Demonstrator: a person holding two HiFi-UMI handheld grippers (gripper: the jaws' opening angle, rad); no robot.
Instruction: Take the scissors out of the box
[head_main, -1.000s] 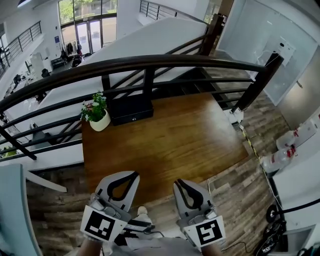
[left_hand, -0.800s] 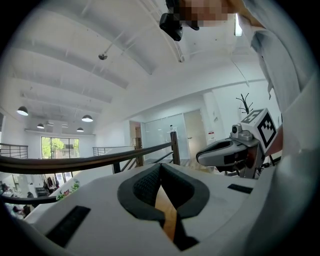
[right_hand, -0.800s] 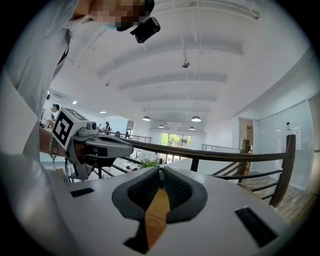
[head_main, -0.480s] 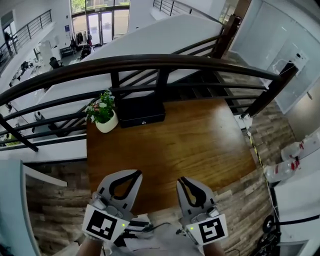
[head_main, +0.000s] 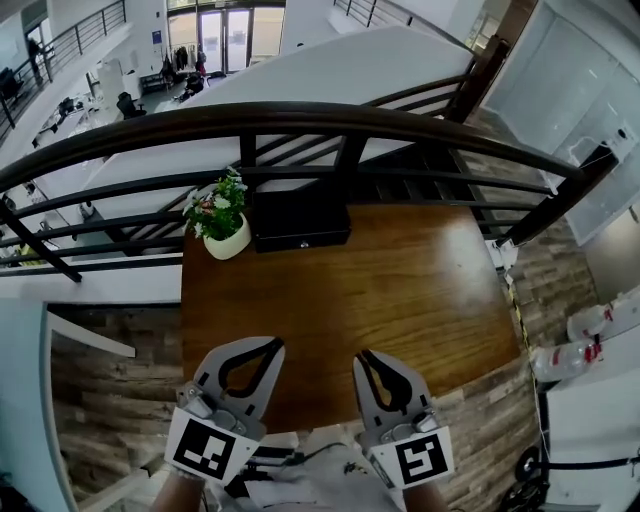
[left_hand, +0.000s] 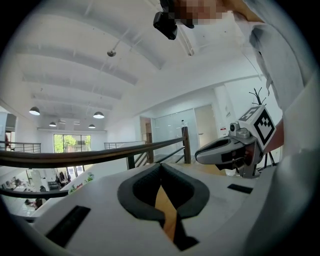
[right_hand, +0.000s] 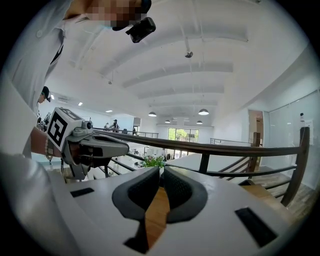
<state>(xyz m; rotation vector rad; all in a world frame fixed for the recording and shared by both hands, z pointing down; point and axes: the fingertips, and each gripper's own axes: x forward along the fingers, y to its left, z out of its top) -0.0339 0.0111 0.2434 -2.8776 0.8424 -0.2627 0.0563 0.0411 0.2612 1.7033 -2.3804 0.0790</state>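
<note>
A black box (head_main: 300, 218) stands with its lid down at the far edge of the wooden table (head_main: 400, 290), against the railing. No scissors show in any view. My left gripper (head_main: 270, 345) and right gripper (head_main: 364, 356) hover side by side over the table's near edge, pointing at the box and well short of it. Both are shut with nothing between the jaws. In the left gripper view the left gripper (left_hand: 161, 167) has its tips touching, and the right gripper (left_hand: 225, 150) shows beside it. The right gripper (right_hand: 161, 170) also has its tips together in its own view.
A white pot with a flowering plant (head_main: 222, 222) stands just left of the box. A dark curved railing (head_main: 300, 120) runs behind the table. The wooden floor (head_main: 110, 400) surrounds the table, and bottles (head_main: 570, 350) lie at the right.
Both grippers have advanced together from above the floor to above the table's near edge. The table and box now lie closer in the head view. Both jaws stayed shut.
</note>
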